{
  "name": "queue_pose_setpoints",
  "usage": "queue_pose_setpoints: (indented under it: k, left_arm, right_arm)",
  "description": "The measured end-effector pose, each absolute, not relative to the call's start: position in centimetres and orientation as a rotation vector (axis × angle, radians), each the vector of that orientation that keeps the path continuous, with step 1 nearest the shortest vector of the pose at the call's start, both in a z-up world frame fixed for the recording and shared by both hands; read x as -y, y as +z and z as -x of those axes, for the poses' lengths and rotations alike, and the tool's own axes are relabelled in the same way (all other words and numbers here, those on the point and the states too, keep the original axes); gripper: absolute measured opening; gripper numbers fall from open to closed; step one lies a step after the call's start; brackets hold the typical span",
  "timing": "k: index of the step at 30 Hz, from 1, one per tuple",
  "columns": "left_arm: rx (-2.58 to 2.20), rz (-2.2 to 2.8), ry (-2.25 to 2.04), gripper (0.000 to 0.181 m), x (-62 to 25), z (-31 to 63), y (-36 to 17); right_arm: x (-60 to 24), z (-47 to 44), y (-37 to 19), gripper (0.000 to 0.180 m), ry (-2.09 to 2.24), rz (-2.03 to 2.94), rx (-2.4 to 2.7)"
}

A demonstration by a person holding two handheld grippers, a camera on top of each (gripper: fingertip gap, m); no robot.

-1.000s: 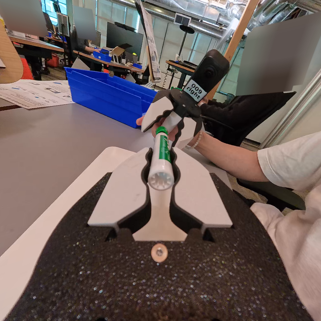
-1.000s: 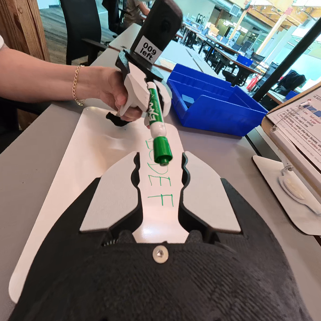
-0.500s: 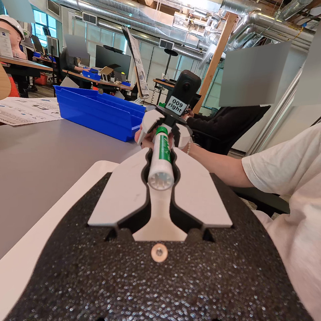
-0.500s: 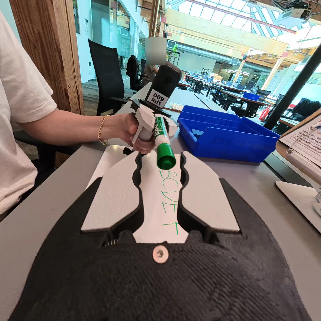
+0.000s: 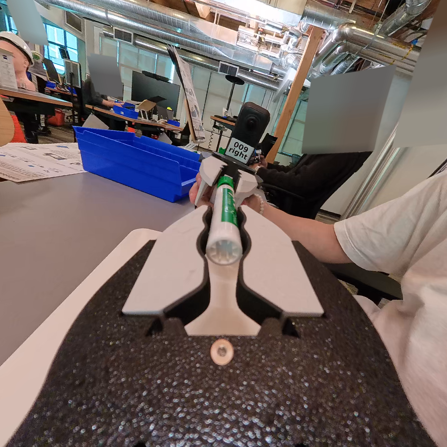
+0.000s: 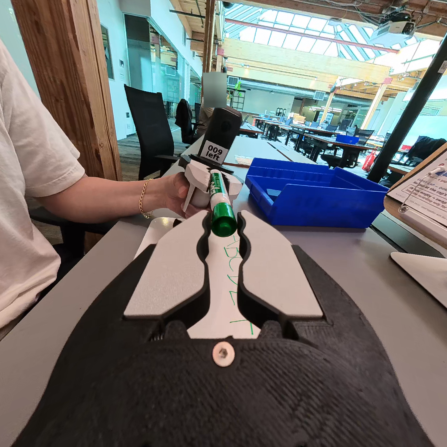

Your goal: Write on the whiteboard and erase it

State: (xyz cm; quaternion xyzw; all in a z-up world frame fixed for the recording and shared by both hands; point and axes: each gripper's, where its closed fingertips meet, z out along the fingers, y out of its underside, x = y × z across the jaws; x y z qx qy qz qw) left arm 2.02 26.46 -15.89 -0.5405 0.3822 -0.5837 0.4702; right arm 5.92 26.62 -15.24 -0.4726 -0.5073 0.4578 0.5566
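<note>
Left claw point(image 5: 223, 227) is clamped on the marker point(image 5: 223, 232) barrel, butt end facing its own camera, green cap point(image 6: 223, 221) end pointing away toward the right claw point(image 6: 222, 223). Marker is held off the table point(image 5: 72, 232), roughly level.

In the right wrist view the cap sits between the right claw's fingertips point(image 6: 251, 232); jaws stand slightly apart, with dark gaps on either side of the cap. Can't tell whether the pads actually touch it. In the left wrist view the right claw shows beyond the marker, cap end reaching into its jaws.

Whiteboard point(image 6: 217, 285) lies flat on the grey table under both claws. Green handwritten letters point(image 6: 233, 273) run in a line along it, visible through the gap between the right claw's fingers. Its near corner shows in the left wrist view too.

Blue bin point(image 6: 312, 196) sits on the table beside the whiteboard, apart from it. A clipboard with a printed sheet point(image 6: 425, 186) stands at the right edge of the right wrist view. A small dark object point(image 6: 177, 221) lies at the far end of the whiteboard, mostly hidden; can't tell what it is.
</note>
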Motion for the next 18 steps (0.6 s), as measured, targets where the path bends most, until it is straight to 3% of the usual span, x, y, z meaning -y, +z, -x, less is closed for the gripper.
queue_pose_setpoints:
  k: [18]
  left_arm:
    - [-0.933, 1.353, -1.345, 0.02, -26.7, -2.0, -15.9]
  right_arm:
    - [-27.1, -5.8, -15.3, 0.02, 1.206, 1.253, 1.114]
